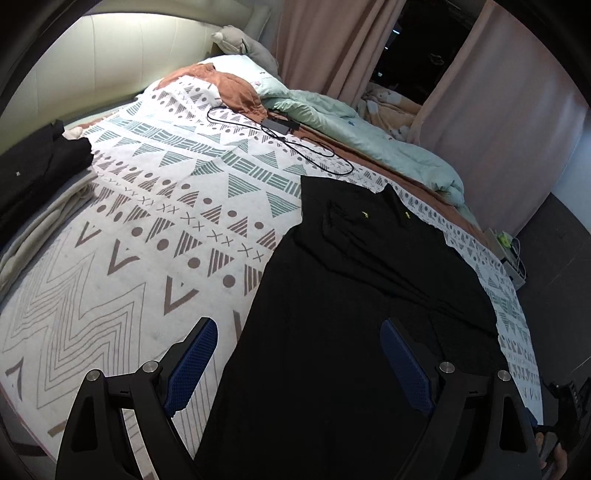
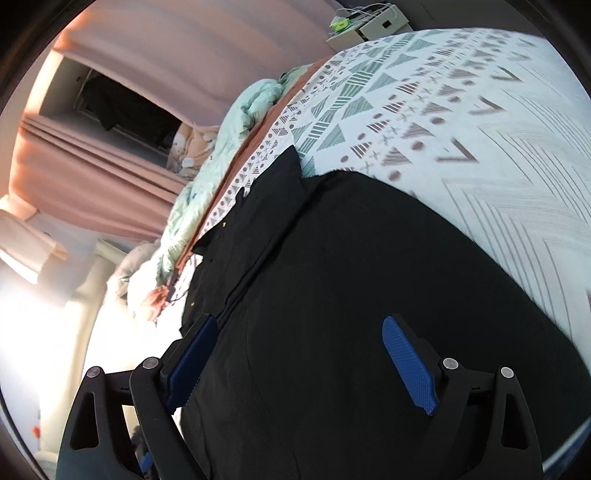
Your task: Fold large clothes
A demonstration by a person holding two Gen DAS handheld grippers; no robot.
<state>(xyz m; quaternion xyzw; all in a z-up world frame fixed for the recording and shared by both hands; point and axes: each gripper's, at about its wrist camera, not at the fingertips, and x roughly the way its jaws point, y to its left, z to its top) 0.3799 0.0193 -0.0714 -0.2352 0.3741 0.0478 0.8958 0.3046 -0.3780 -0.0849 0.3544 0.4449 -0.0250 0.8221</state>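
A large black garment [image 1: 351, 295] lies spread on the patterned bedspread [image 1: 147, 229], its collar end with small yellow marks toward the far side. My left gripper [image 1: 297, 328] hovers open above the garment's near left part, blue pads [image 1: 192, 365] wide apart and nothing between them. In the right wrist view the same black garment [image 2: 351, 295] fills the middle, with a folded flap near its collar. My right gripper [image 2: 295, 328] is open above it, its blue pads [image 2: 408, 365] clear of the cloth.
A black cable with a power brick [image 1: 280, 125] lies on the bed beyond the garment. A mint duvet [image 1: 369, 136] and an orange blanket [image 1: 229, 85] are bunched by the pink curtains [image 1: 325, 44]. Dark folded clothes [image 1: 37, 166] sit at the left. A small box [image 2: 369, 26] stands off the bed.
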